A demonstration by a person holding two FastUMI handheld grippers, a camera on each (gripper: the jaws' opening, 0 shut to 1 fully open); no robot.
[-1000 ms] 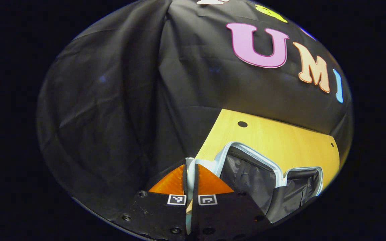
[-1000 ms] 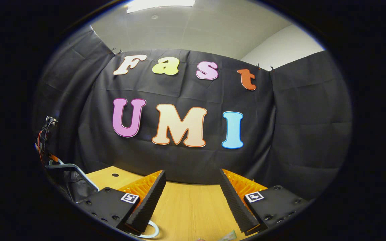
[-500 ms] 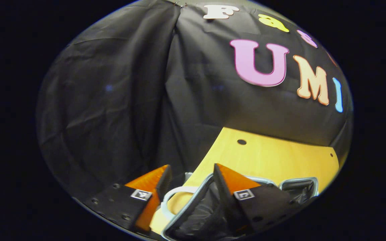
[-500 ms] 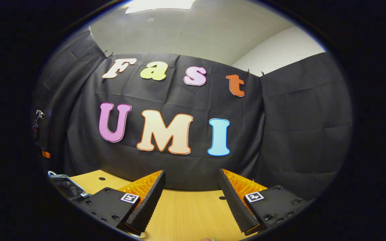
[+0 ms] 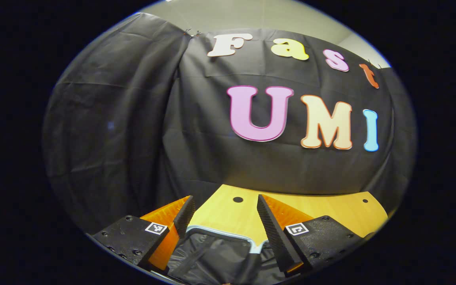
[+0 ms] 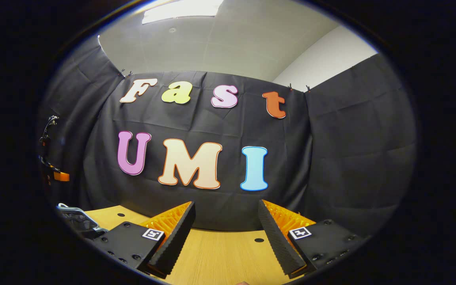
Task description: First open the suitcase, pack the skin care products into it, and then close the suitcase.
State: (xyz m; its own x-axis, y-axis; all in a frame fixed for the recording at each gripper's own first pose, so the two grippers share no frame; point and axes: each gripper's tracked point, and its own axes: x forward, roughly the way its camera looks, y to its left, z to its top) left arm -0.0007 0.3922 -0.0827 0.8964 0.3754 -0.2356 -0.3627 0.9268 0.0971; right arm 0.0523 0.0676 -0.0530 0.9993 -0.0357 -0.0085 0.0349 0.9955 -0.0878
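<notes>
The suitcase (image 5: pixel 212 253) lies open on the wooden table (image 5: pixel 228 211), its dark lining and pale blue rim just below and between the fingers of my left gripper (image 5: pixel 224 209), which is open and holds nothing. In the right gripper view, a corner of the open suitcase (image 6: pixel 73 215) shows at the far left. My right gripper (image 6: pixel 226 215) hovers open over bare table (image 6: pixel 220 253), nothing between its fingers. At the left edge of that view, part of the other gripper (image 6: pixel 52 172) hangs above the suitcase.
Black cloth walls close the table in at the back and both sides. The tabletop has small round holes (image 5: pixel 238 199) near its far edge. The ceiling and a white wall show above the cloth in the right gripper view.
My left gripper let go of the suitcase's pale rim, opened and swung up and to the right. The suitcase lid now lies flat open. The right gripper tilted up slightly.
</notes>
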